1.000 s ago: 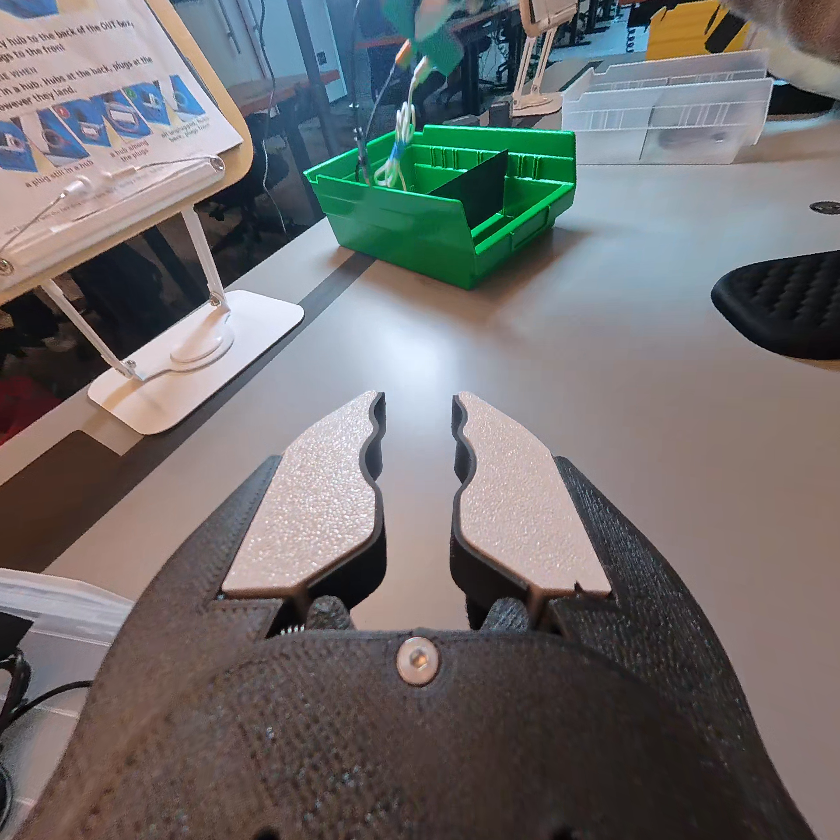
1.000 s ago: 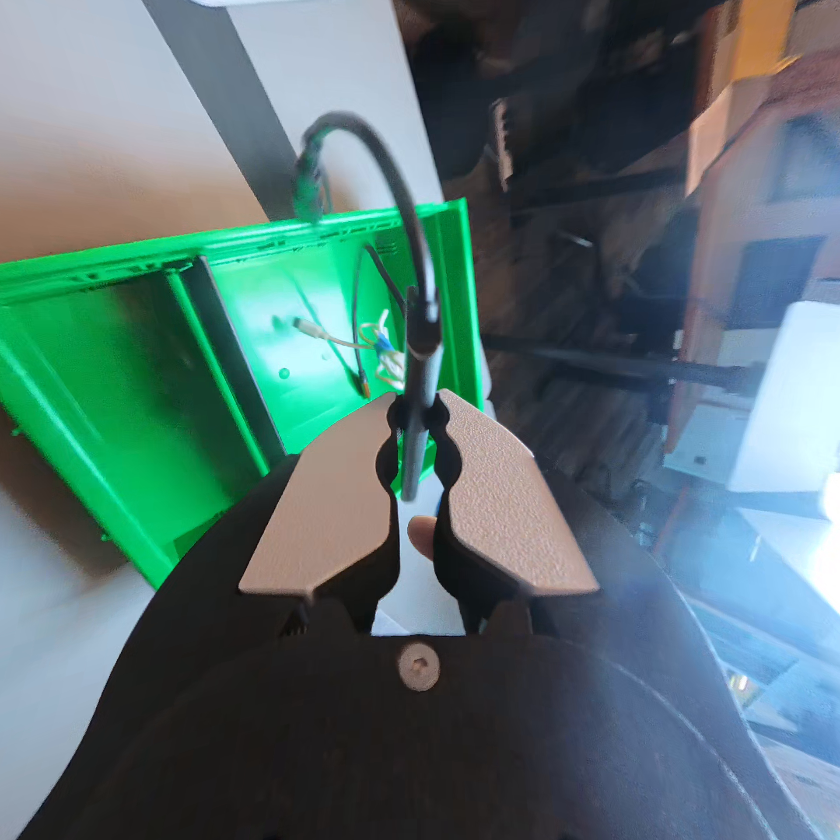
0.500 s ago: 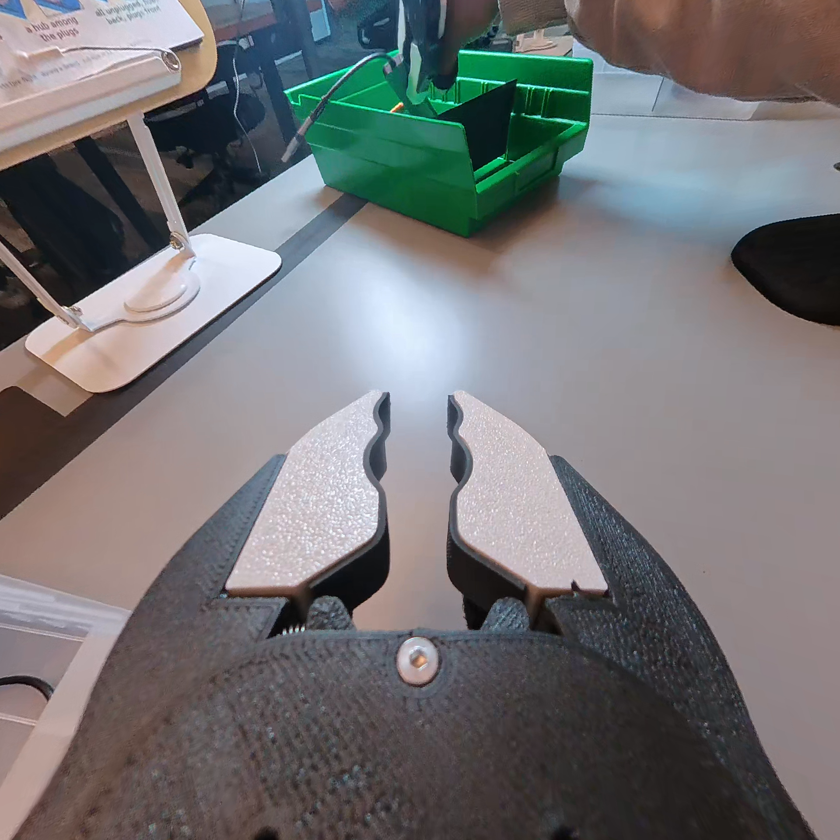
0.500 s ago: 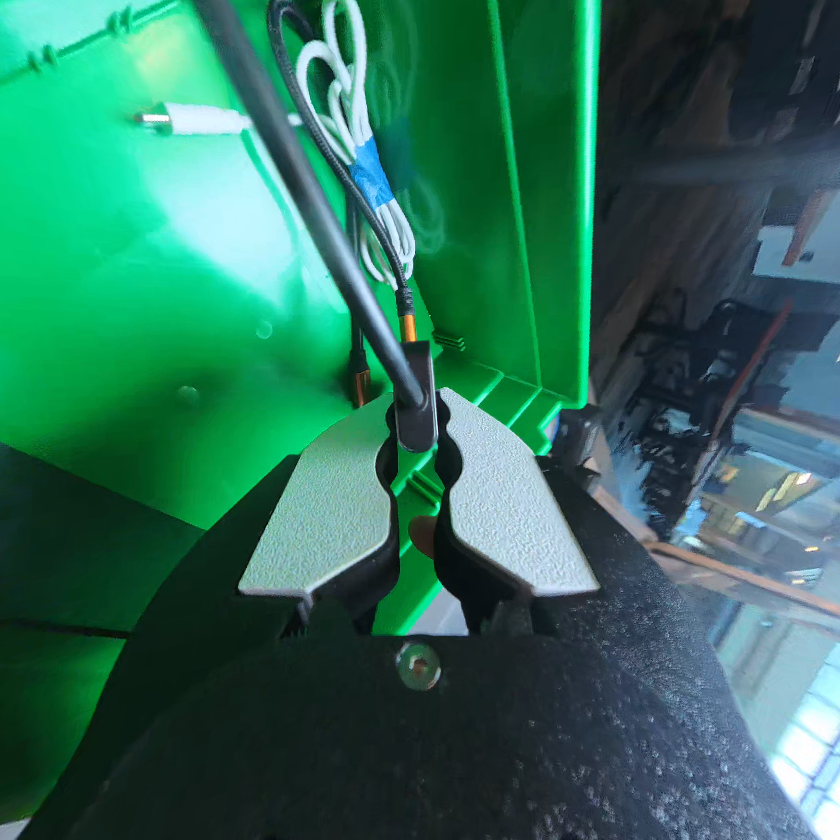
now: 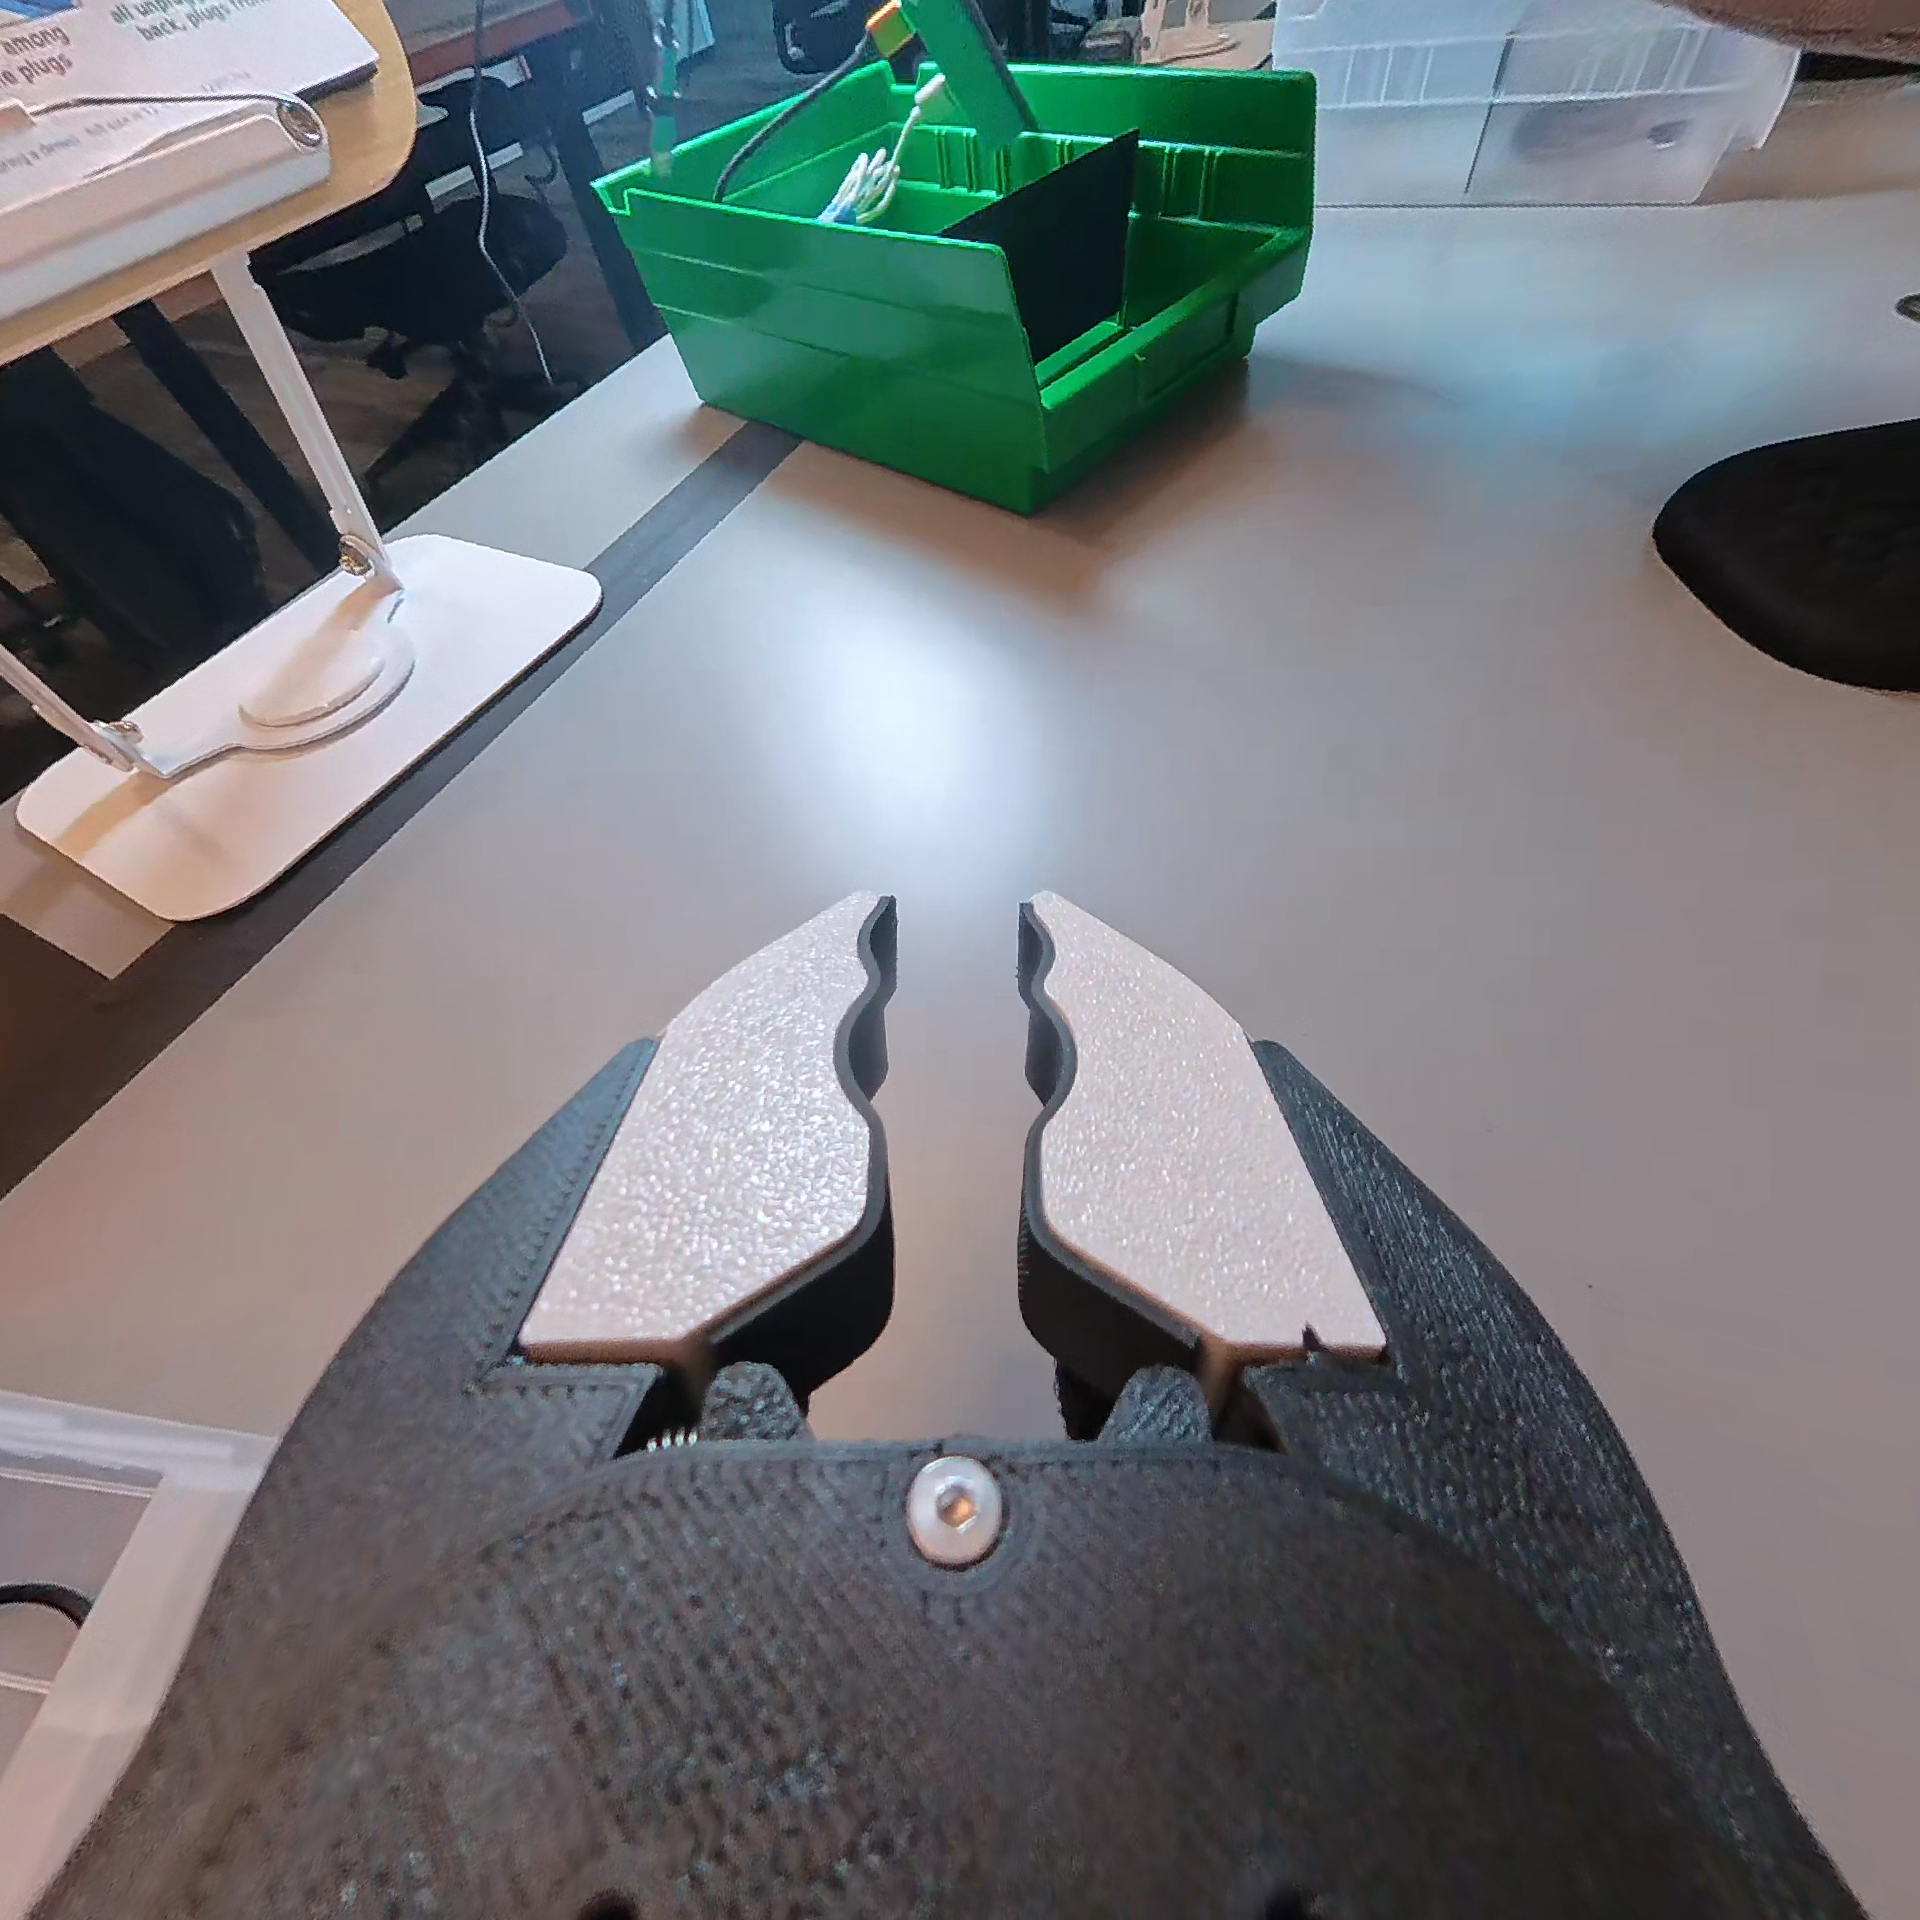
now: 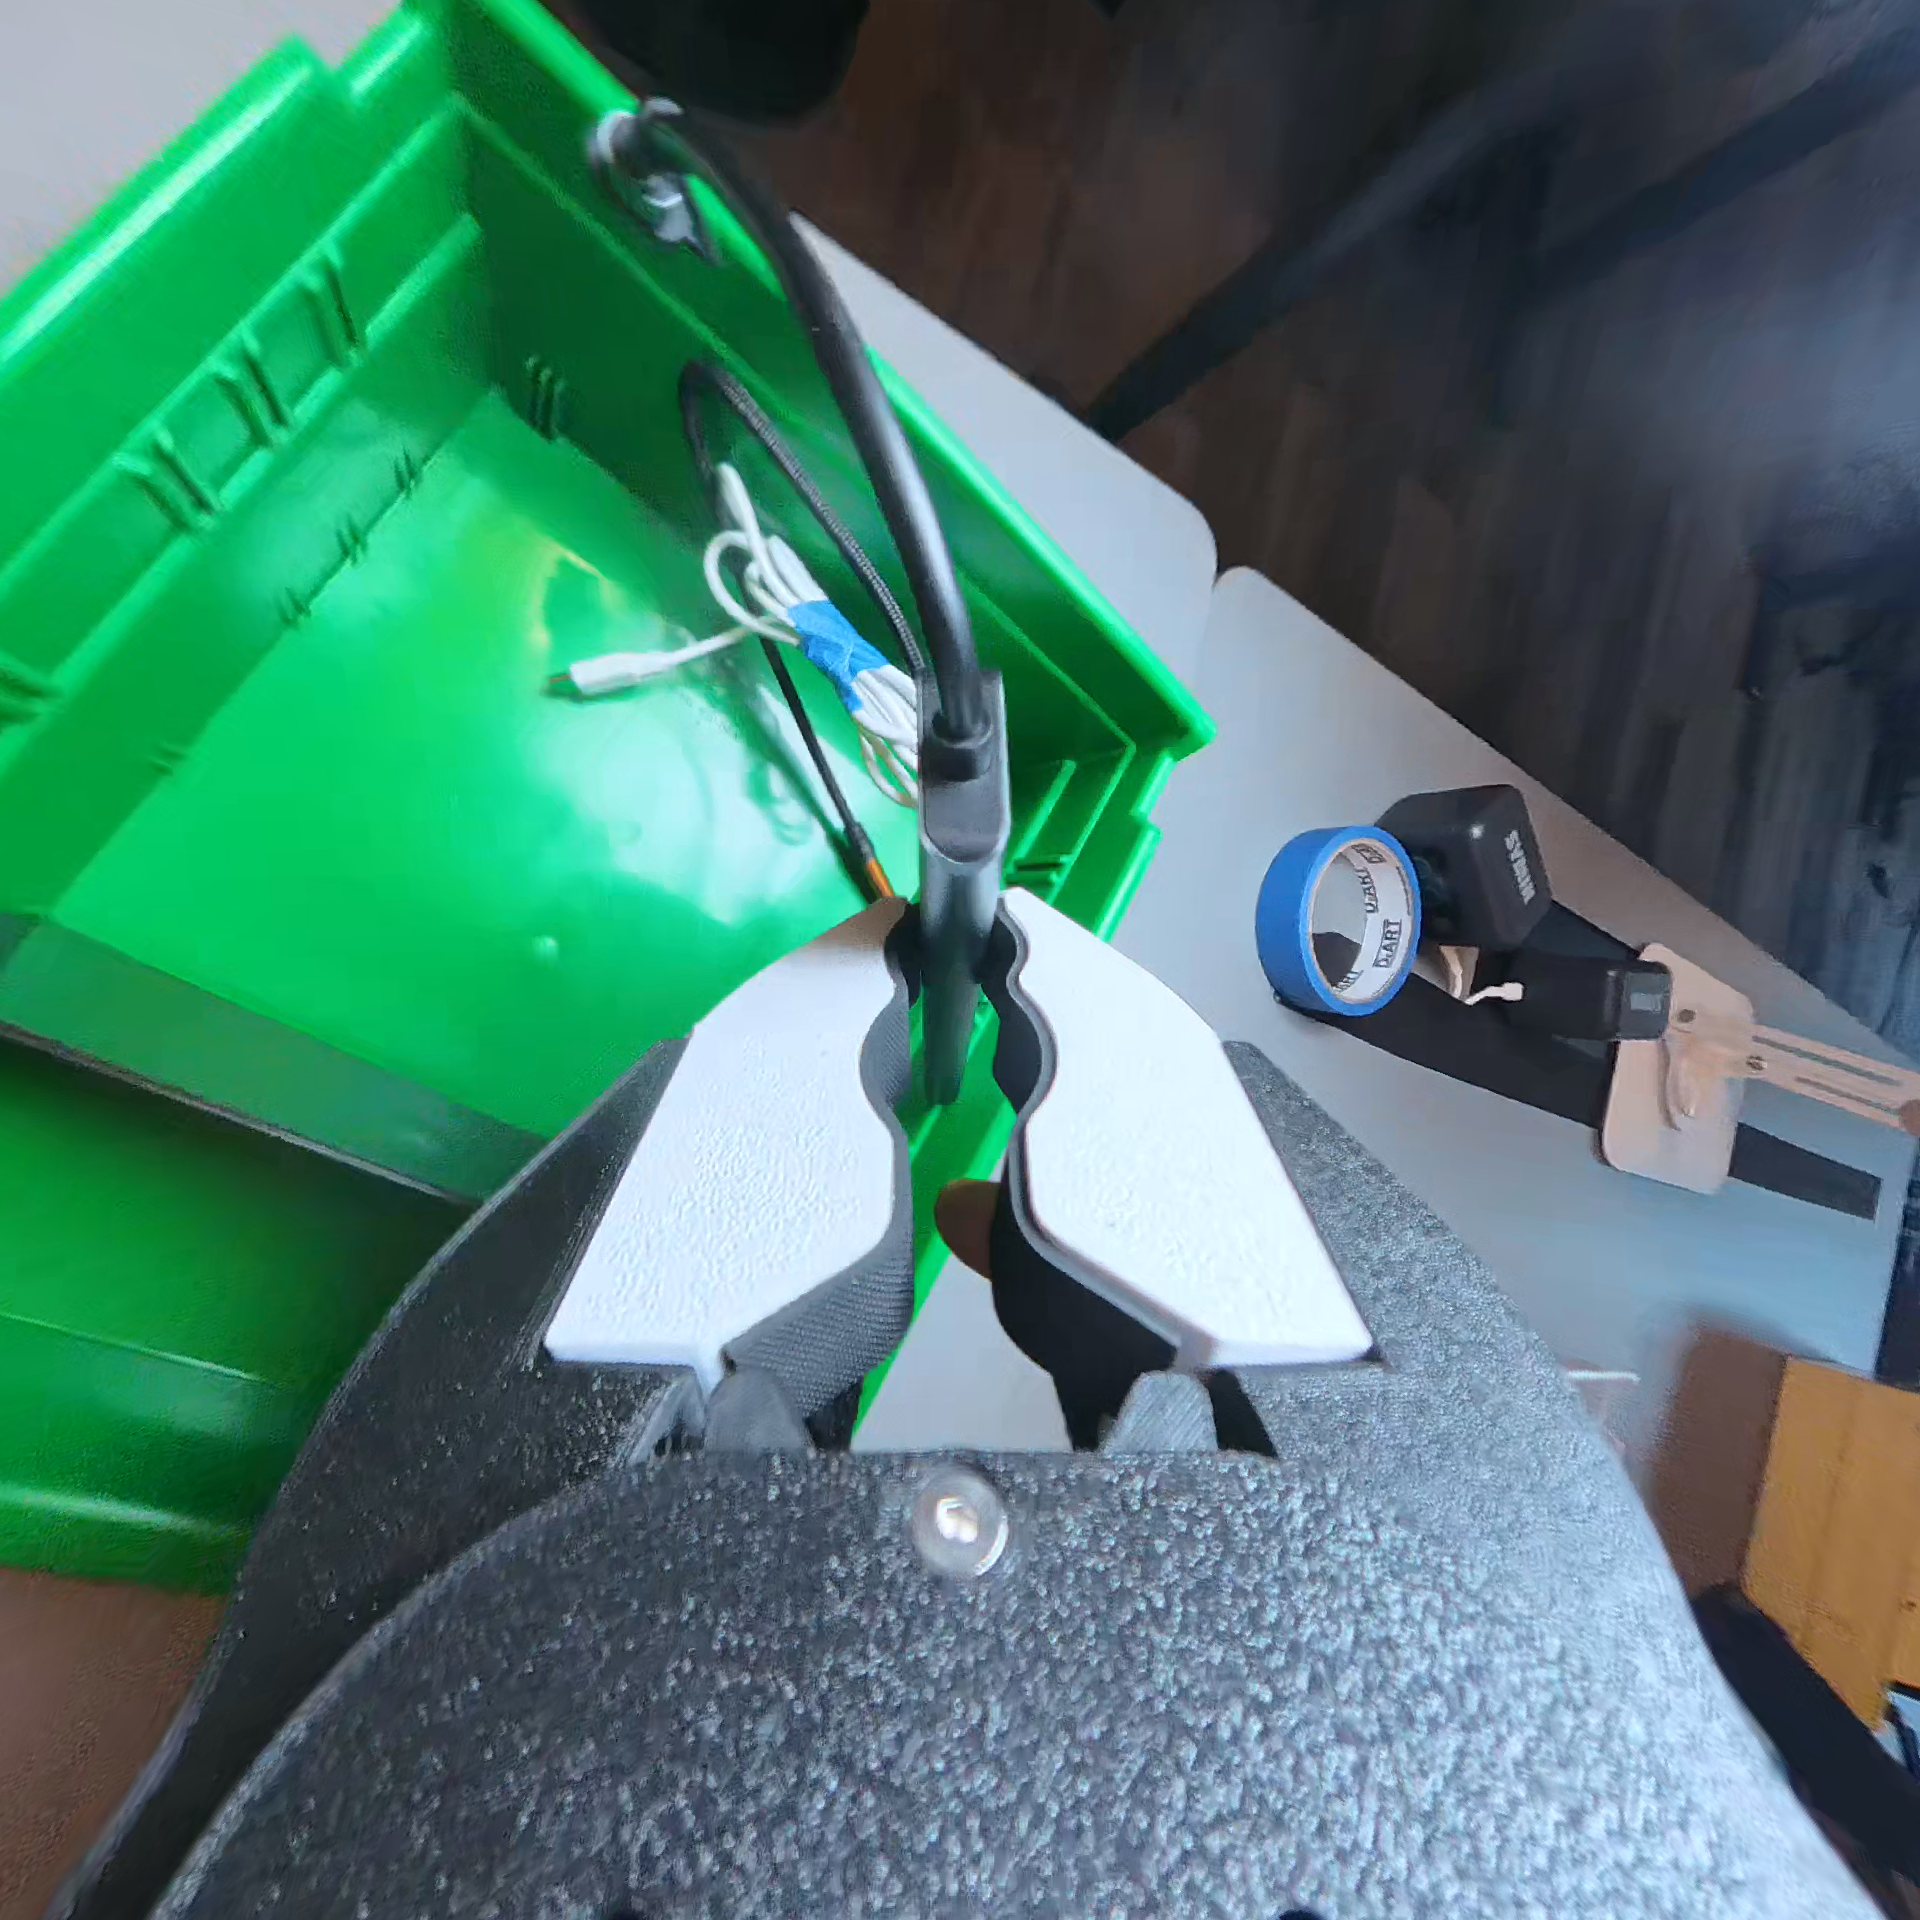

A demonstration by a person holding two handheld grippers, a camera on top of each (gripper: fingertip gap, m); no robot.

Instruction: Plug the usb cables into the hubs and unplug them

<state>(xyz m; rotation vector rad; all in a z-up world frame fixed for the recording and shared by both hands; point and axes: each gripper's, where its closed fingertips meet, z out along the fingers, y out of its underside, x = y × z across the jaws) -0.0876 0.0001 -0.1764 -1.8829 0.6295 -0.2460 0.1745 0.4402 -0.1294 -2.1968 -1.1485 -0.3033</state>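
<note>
My right gripper is shut on the flat black end piece of a black usb cable. It holds the cable above the left compartment of a green bin, and the cable arcs up to its free plug. A white cable bundle with blue tape and a thin black cable with an orange tip lie in that compartment. My left gripper is open and empty, low over the grey table, well short of the bin. The right gripper shows above the bin in that view.
A black divider splits the bin. A white stand holding an instruction sheet is at the left. A black pad lies at the right, with clear plastic trays behind. A blue tape roll and black gear lie beside the bin. My right fingertips sit around 50 centimeters from my left ones.
My right gripper has lifted out of the bin's compartment, still holding the black cable. The left gripper has stayed open over the table, its view shifting slightly.
</note>
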